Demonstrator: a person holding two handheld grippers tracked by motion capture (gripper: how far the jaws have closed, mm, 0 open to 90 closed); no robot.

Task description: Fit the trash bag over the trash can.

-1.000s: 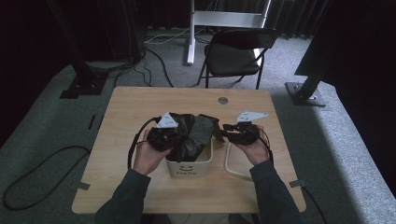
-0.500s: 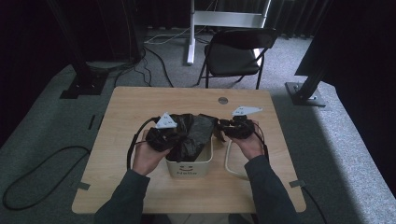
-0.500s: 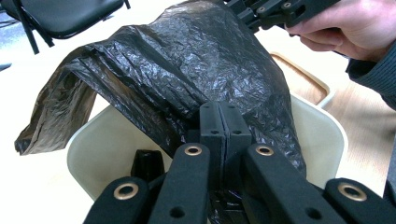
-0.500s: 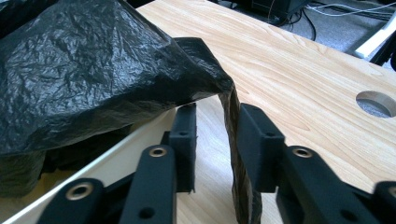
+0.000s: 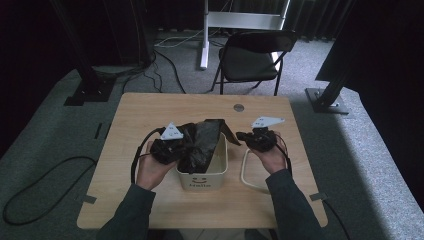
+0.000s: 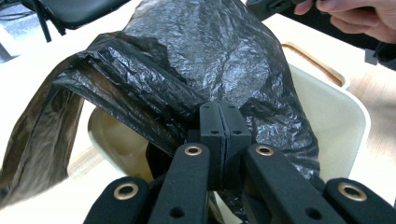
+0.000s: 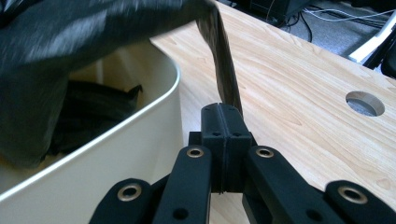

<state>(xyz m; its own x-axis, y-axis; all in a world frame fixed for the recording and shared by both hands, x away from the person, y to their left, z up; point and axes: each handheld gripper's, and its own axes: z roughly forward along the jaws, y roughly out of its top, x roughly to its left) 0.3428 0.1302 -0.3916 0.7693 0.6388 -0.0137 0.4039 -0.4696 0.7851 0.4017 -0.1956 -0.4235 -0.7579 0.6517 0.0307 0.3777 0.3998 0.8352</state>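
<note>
The wooden table (image 5: 150, 110) spans the middle of the high view, with a round cable hole (image 5: 239, 107) toward its 12 o'clock edge. Beyond that edge, at 12 o'clock, a black folding chair (image 5: 250, 55) stands on the grey floor. Near the table's centre sits a cream bin (image 5: 220, 167), and a crumpled black plastic bag (image 5: 200, 142) is draped over its opening and partly down inside it. In the left gripper view the bag (image 6: 224, 56) rises in a wrinkled hump above the bin's rim (image 6: 345, 107), with a loose flap hanging toward 9 o'clock. A cream hoop-shaped handle (image 5: 246, 172) lies flat on the table just beside the bin at its 3 o'clock side. The left gripper (image 5: 167, 147), at the bin's 9 o'clock side, has its jaws pressed fully together in its own view (image 6: 225, 128), pinching a fold of the bag. The right gripper (image 5: 257, 139), at the bin's 3 o'clock side, also shows its jaws closed tight in its own view (image 7: 225, 126), nipping a thin stretched strip of the bag (image 7: 224, 70) that runs up toward 11 o'clock over the bin wall (image 7: 116, 144).
</note>
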